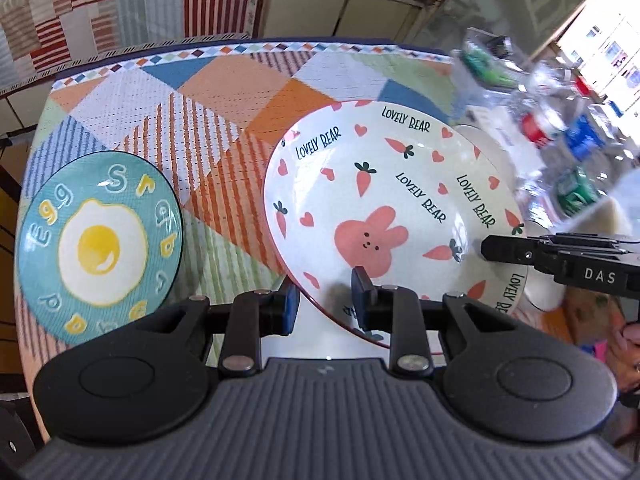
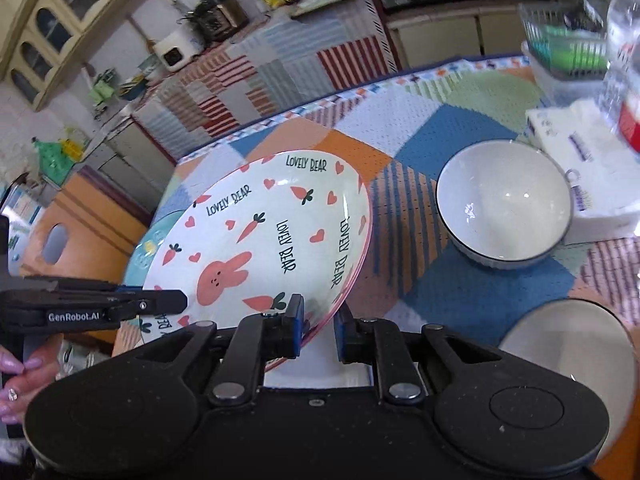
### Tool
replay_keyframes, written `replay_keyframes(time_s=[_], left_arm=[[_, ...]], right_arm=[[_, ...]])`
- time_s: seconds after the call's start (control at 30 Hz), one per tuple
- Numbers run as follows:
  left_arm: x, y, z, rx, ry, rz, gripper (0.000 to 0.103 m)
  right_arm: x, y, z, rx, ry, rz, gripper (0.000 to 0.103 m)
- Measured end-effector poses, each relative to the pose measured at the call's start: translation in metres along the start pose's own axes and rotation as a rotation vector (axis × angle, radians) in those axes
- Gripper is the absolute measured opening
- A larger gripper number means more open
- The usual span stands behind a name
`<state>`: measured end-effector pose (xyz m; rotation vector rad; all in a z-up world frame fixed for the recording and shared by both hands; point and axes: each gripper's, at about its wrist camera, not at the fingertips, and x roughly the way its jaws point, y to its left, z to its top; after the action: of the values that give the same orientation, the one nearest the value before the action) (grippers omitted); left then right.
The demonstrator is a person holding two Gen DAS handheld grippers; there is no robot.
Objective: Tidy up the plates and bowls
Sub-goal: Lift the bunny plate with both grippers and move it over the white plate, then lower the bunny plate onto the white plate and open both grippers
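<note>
A white "Lovely Bear" plate (image 1: 384, 200) with a pink rabbit and carrots is tilted above the table, held by both grippers. My left gripper (image 1: 326, 300) is shut on its near rim. My right gripper (image 2: 318, 330) is shut on the opposite rim of the plate (image 2: 264, 248); it shows from the side in the left wrist view (image 1: 494, 248). A teal fried-egg plate (image 1: 100, 244) lies on the cloth at the left and shows partly behind the bear plate in the right wrist view (image 2: 148, 248). A white bowl (image 2: 504, 204) stands upright to the right.
A patchwork tablecloth (image 1: 224, 128) covers the table. A second pale dish (image 2: 572, 352) sits at the near right. A tissue pack (image 2: 588, 160), plastic bottles (image 1: 560, 128) and a clear container (image 2: 568, 56) crowd the right side. A wooden chair (image 2: 72, 240) stands beyond the table's left edge.
</note>
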<state>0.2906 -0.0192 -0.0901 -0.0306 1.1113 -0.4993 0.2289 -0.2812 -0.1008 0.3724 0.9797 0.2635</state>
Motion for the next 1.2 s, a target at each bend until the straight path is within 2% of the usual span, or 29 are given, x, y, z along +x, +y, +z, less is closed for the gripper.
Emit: replay_keyframes(time_s=[0.27,0.5,0.8,1.07,1.2], left_arm=[[-0.059,-0.022,-0.035,0.031,-0.031,-0.023,0.026],[-0.074,-0.026,-0.063,0.019,-0.022,-0.041,0.026],[-0.059,-0.021,-0.092,-0.011,0.023,-0.033,0.026],[-0.029,-0.012,-0.105,-0.045,0.075,-0.024,0.026],[-0.011,-0.006,-0.109,-0.071,0.104,0.007,0.026]], right_arm=[[-0.062,0.029,-0.028,-0.067,-0.043,0.002,0.021],[-0.082,0.039,-0.052,-0.106,-0.047,0.003,0.022],[-0.077,0.036,-0.077,-0.129,-0.005,0.011,0.022],[-0.052,0.023,-0.091,-0.135,0.049,0.026,0.023],[-0.036,0.016,-0.097,-0.146,0.068,0.037,0.023]])
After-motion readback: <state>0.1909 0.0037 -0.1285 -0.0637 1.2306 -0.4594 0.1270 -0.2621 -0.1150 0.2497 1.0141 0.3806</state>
